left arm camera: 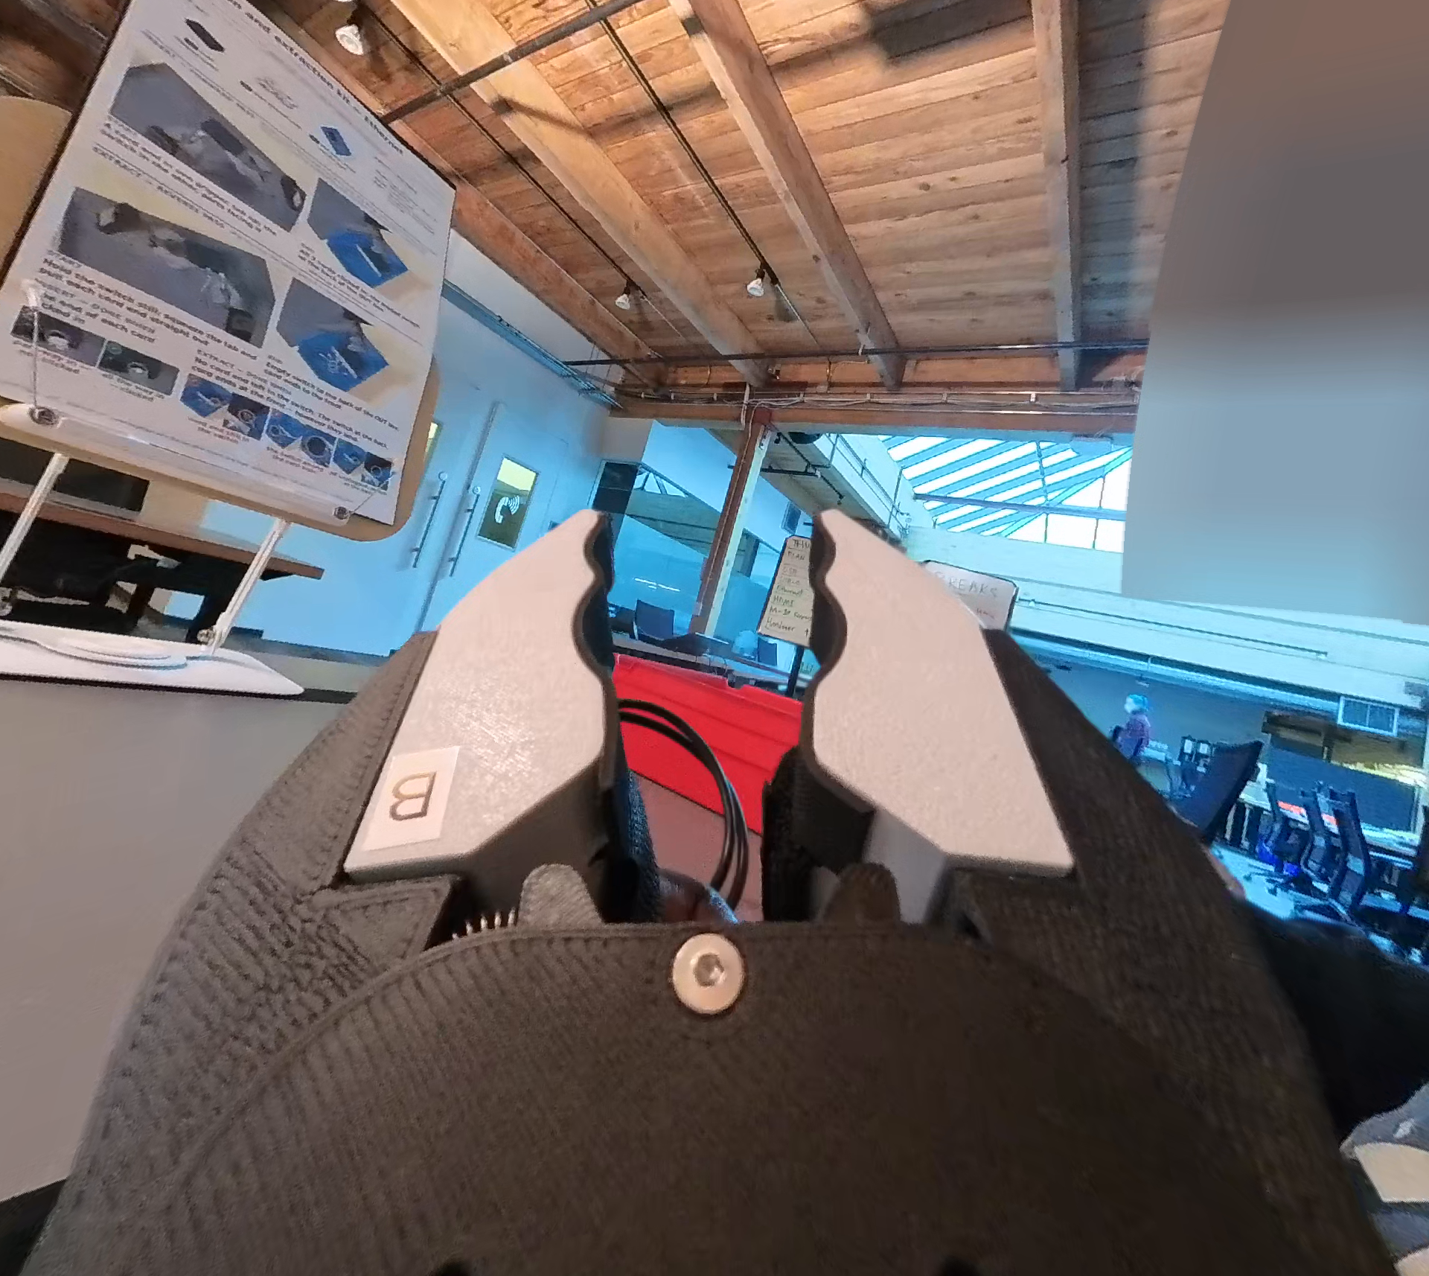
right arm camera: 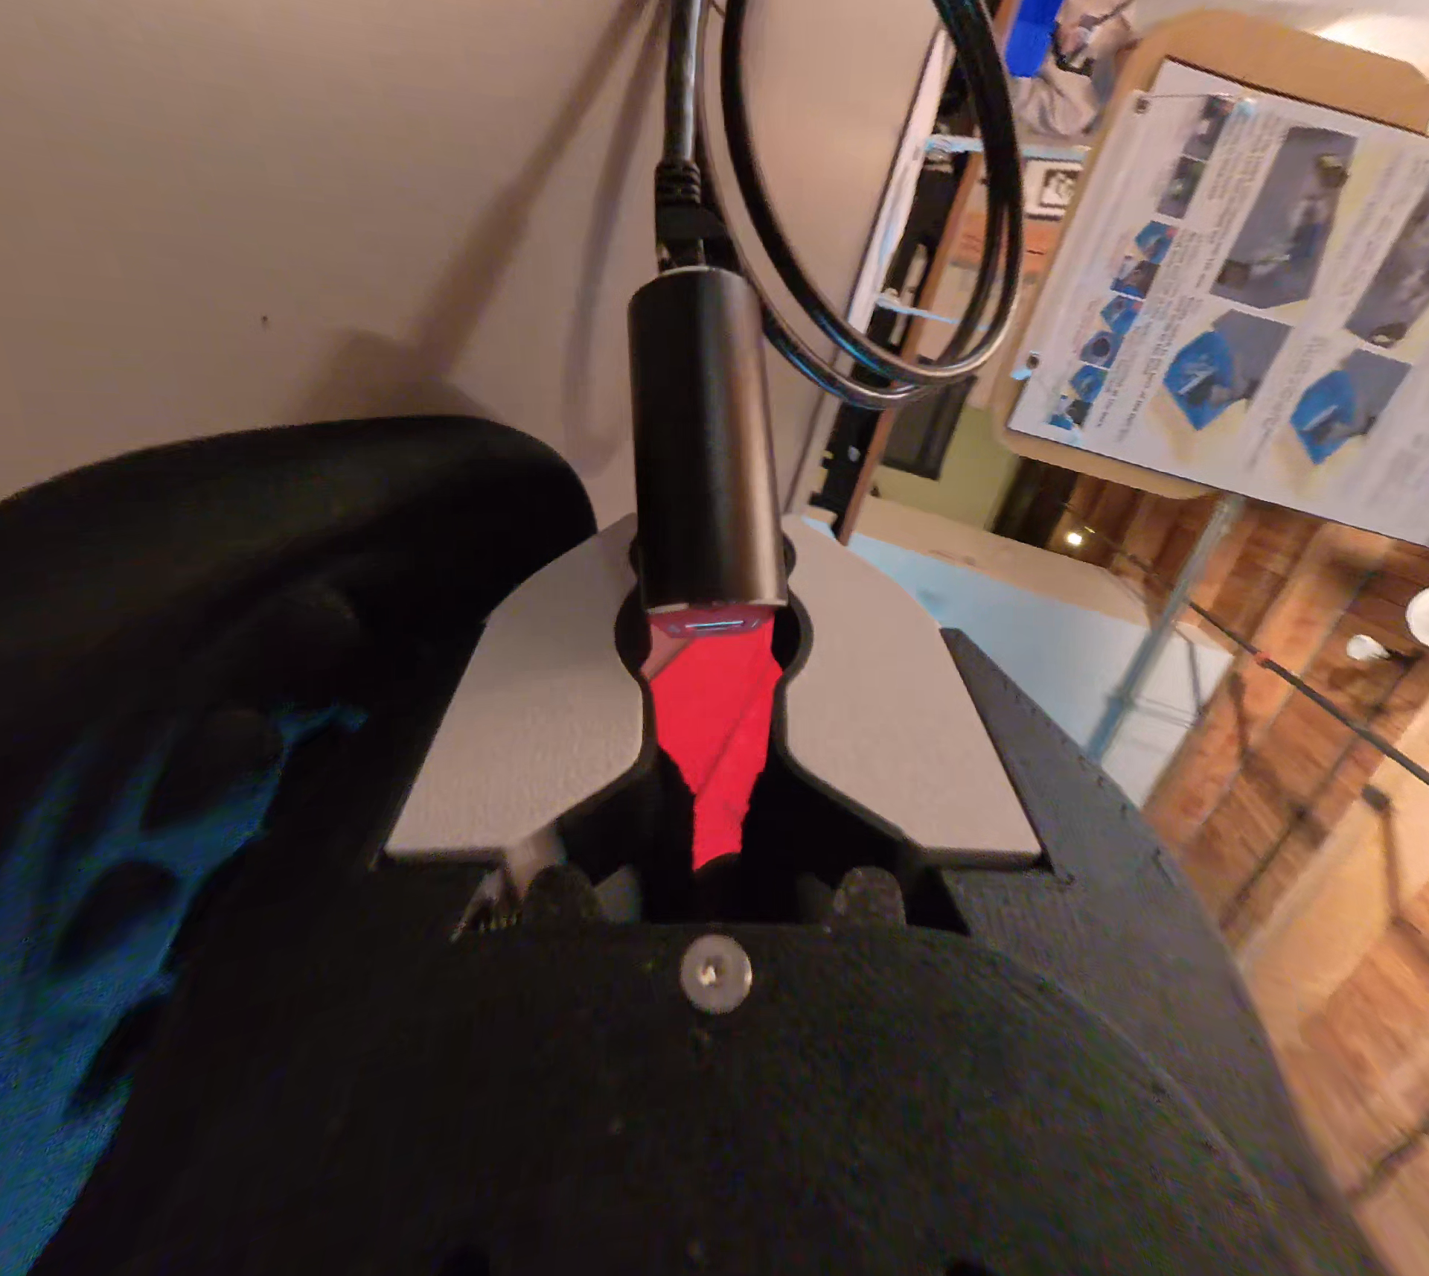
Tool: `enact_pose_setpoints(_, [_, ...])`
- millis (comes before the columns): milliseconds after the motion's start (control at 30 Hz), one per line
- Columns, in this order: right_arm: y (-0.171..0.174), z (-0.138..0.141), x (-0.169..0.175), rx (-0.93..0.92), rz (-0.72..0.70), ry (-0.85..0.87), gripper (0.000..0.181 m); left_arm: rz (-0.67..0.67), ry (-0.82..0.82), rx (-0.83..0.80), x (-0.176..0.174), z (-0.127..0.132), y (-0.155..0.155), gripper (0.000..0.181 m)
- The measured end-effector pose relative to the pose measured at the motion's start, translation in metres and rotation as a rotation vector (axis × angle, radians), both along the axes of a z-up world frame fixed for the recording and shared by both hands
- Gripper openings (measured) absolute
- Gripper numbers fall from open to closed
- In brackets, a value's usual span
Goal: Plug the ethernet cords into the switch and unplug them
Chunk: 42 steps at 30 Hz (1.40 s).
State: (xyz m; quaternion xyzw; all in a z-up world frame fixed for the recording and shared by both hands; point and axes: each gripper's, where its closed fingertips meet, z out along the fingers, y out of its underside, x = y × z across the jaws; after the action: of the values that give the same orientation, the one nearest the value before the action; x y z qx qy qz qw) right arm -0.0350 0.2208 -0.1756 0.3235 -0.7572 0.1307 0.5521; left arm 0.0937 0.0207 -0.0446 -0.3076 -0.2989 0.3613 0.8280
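Grey plastic fingers of the right hand-held gripper (right arm camera: 711, 570) are clamped on the near end of a dark, slim switch (right arm camera: 704, 434), which sticks out forward past the fingertips. Beneath the switch, in the gap between the 2 fingers, a red surface (right arm camera: 711, 721) shows through. At the far end of the switch a black ethernet cord (right arm camera: 982, 171) is plugged in, its ribbed boot just beyond the switch body; the cord runs away and curls into a loop of 2 or more turns to the right of the switch. Behind the loop lies the pale desk (right arm camera: 309, 117), and farther to the right stands an instruction poster (right arm camera: 1253, 295) on a wooden board.

In the left wrist view, the left hand-held gripper (left arm camera: 707, 543) is released, its 2 grey wavy-edged fingers spread apart with nothing between the tips. Down in the gap between the fingers, near their roots, a thin black cord loop (left arm camera: 715, 790) is visible against a red bin (left arm camera: 696, 705) just beyond; whether the cord touches the fingers cannot be told. Left of this gripper the grey desk (left arm camera: 155, 852) extends away, carrying the same poster (left arm camera: 224, 233) on its white stand. Overhead runs a wooden plank ceiling (left arm camera: 850, 117).
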Motion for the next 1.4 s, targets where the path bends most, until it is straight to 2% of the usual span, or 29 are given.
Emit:
enact_pose_setpoints(100, [0.004, -0.004, 0.004, 0.029, -0.002, -0.149, 0.029, 0.001, -0.003, -0.022, -0.001, -0.001, 0.004, 0.048])
enact_pose_setpoints(233, [0.014, -0.004, 0.018, 0.078, 0.004, -0.358, 0.040, -0.007, -0.008, -0.032, -0.002, -0.002, 0.006, 0.047])
enact_pose_setpoints(400, [0.030, 0.000, 0.037, 0.057, -0.042, -0.637, 0.065, -0.013, -0.013, -0.036, -0.002, -0.002, 0.007, 0.046])
enact_pose_setpoints(467, [0.024, 0.011, 0.050, -0.078, -0.008, -0.799, 0.080, -0.013, -0.013, -0.039, -0.003, -0.002, 0.008, 0.046])
enact_pose_setpoints(567, [0.002, 0.054, 0.073, -0.430, 0.206, -1.025, 0.096, -0.013, -0.014, -0.039, -0.003, -0.002, 0.008, 0.046])
enact_pose_setpoints(700, [-0.004, 0.111, 0.078, -0.911, 0.469, -1.152, 0.114, -0.021, -0.020, -0.049, -0.003, -0.002, 0.009, 0.046])
enact_pose_setpoints(800, [-0.002, 0.115, 0.069, -1.089, 0.545, -1.147, 0.122, -0.020, -0.042, -0.090, -0.004, 0.000, 0.010, 0.046])
enact_pose_setpoints(1000, [-0.006, 0.103, 0.056, -1.217, 0.585, -1.289, 0.114, -0.004, -0.127, -0.325, 0.001, 0.022, -0.002, 0.047])
enact_pose_setpoints(1100, [-0.001, 0.108, 0.055, -1.252, 0.605, -1.283, 0.109, 0.113, -0.182, -0.461, 0.011, 0.039, -0.039, 0.049])
enact_pose_setpoints(1200, [0.002, 0.107, 0.051, -1.278, 0.597, -1.274, 0.104, 0.273, -0.358, -0.637, 0.025, 0.039, -0.102, 0.049])
enact_pose_setpoints(1300, [0.001, 0.107, 0.049, -1.279, 0.591, -1.272, 0.102, 0.495, -0.634, -0.785, 0.045, 0.018, -0.185, 0.050])
enact_pose_setpoints(1333, [0.001, 0.107, 0.049, -1.276, 0.589, -1.269, 0.101, 0.570, -0.759, -0.819, 0.053, 0.006, -0.217, 0.050])
enact_pose_setpoints(1400, [0.000, 0.105, 0.049, -1.271, 0.583, -1.263, 0.099, 0.638, -1.076, -0.864, 0.071, -0.027, -0.274, 0.050])
